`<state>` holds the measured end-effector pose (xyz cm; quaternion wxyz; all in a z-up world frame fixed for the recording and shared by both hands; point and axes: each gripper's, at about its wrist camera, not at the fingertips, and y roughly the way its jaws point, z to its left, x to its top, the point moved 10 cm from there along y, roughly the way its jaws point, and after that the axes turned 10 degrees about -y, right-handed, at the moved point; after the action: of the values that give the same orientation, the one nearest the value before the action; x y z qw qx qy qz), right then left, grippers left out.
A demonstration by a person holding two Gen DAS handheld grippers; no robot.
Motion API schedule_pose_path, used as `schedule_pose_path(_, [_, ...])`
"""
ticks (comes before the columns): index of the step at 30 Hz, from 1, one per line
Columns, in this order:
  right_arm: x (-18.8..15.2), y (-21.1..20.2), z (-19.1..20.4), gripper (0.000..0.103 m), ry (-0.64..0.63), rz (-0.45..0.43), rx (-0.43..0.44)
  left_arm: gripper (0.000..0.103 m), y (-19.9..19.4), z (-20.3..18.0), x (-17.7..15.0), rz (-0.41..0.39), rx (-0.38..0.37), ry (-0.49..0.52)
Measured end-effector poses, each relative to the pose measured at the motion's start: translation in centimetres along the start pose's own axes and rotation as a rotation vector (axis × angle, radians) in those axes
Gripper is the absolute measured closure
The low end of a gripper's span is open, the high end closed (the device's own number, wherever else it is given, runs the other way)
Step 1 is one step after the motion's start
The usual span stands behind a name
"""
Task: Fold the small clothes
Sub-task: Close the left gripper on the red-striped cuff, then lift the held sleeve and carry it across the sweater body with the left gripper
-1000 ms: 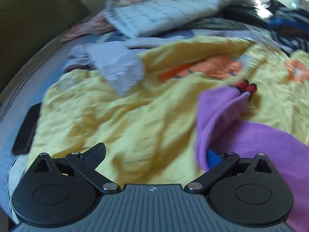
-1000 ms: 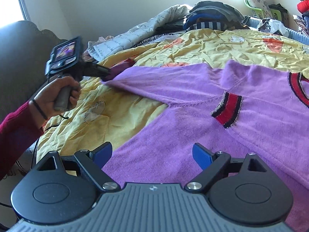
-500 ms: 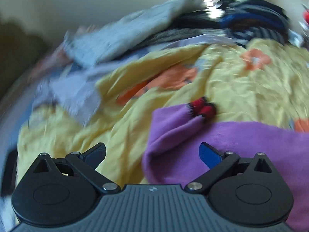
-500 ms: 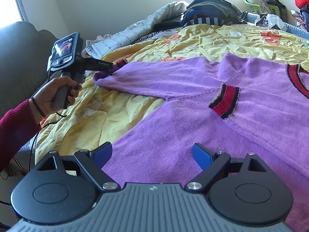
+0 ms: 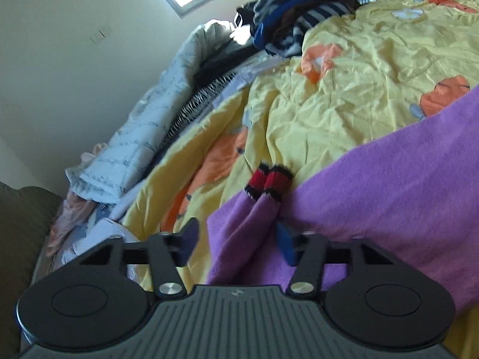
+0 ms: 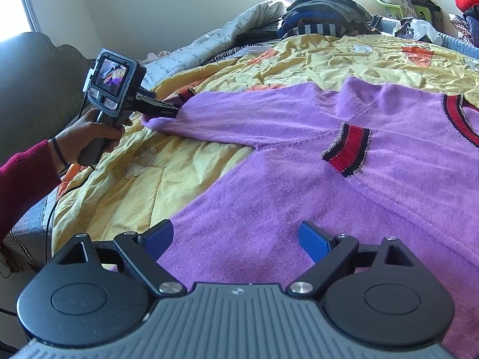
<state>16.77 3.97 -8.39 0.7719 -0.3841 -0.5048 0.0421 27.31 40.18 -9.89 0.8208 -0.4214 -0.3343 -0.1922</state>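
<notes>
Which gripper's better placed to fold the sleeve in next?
Left. The left gripper has just been closing around the purple sleeve near its red cuff. The right gripper hovers open over the sweater body.

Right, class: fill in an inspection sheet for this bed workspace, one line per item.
Surface: crumpled yellow bedspread with orange flowers.
Job's things: purple sweater lying spread out, one sleeve stretched sideways, its red-and-black cuff just ahead of the left tool.
Clutter: pile of dark clothes, pale quilt.
Grippers: left tool has just been closing around the sleeve end, right fingertip touching it; right tool open over the sweater body.
Cables: black lead at the bed edge.
Surroundings: wall, window, dark headboard.
</notes>
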Motion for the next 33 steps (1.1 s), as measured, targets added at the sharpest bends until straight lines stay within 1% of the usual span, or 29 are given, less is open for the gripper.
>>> schedule_pose_path(1, [0.0,0.0,0.0,0.013,0.0,-0.001,0.001,0.063,0.2,0.1,-0.1,0.005,-0.015,-0.001])
schedule_pose_path(2, [-0.1,0.1,0.1,0.013,0.0,-0.002,0.001,0.072,0.2,0.1,-0.1,0.008,-0.022,-0.003])
schedule_pose_path(3, [-0.1,0.1,0.1,0.013,0.0,-0.002,0.0,0.078,0.1,0.3,-0.1,-0.001,-0.02,-0.008])
schedule_pose_path(4, [-0.2,0.1,0.1,0.013,0.001,-0.003,0.001,0.08,-0.2,0.4,0.0,-0.017,-0.016,-0.013])
schedule_pose_path(6, [-0.2,0.2,0.0,0.012,0.002,-0.003,0.003,0.091,-0.7,0.6,0.3,-0.047,-0.024,-0.031])
schedule_pose_path(9, [-0.2,0.3,0.0,0.012,0.002,-0.005,0.002,0.098,-1.6,1.1,0.8,-0.081,-0.062,-0.089])
schedule_pose_path(11, [-0.2,0.3,0.1,0.012,0.002,-0.006,0.002,0.098,-1.7,1.7,1.1,-0.086,-0.06,-0.13])
schedule_pose_path(12, [-0.2,0.2,0.1,0.012,0.005,-0.007,0.003,0.099,-1.8,2.1,1.2,-0.083,-0.079,-0.17])
schedule_pose_path(14, [-0.1,0.1,0.0,0.012,0.009,-0.009,0.004,0.099,-1.9,3.3,1.5,-0.071,-0.125,-0.279])
schedule_pose_path(17, [-0.1,-0.3,-0.1,0.012,0.016,-0.015,0.001,0.099,-2.6,5.1,1.9,-0.08,-0.183,-0.441])
schedule_pose_path(19, [-0.1,-0.5,-0.3,0.012,0.019,-0.018,-0.006,0.099,-3.3,6.0,2.3,-0.094,-0.204,-0.51])
schedule_pose_path(21, [-0.2,-0.9,-0.5,0.012,0.025,-0.02,-0.012,0.099,-4.0,6.4,2.8,-0.107,-0.218,-0.554])
schedule_pose_path(25, [-0.1,-2.0,-0.9,0.012,0.03,-0.037,-0.027,0.099,-6.6,5.6,4.3,-0.152,-0.244,-0.569])
schedule_pose_path(30, [0.0,-3.8,-2.0,0.012,0.051,-0.064,-0.061,0.099,-10.1,2.3,6.8,-0.206,-0.304,-0.537])
schedule_pose_path(33, [-0.3,-5.0,-3.0,0.012,0.069,-0.077,-0.088,0.099,-11.9,-0.2,8.1,-0.216,-0.35,-0.515])
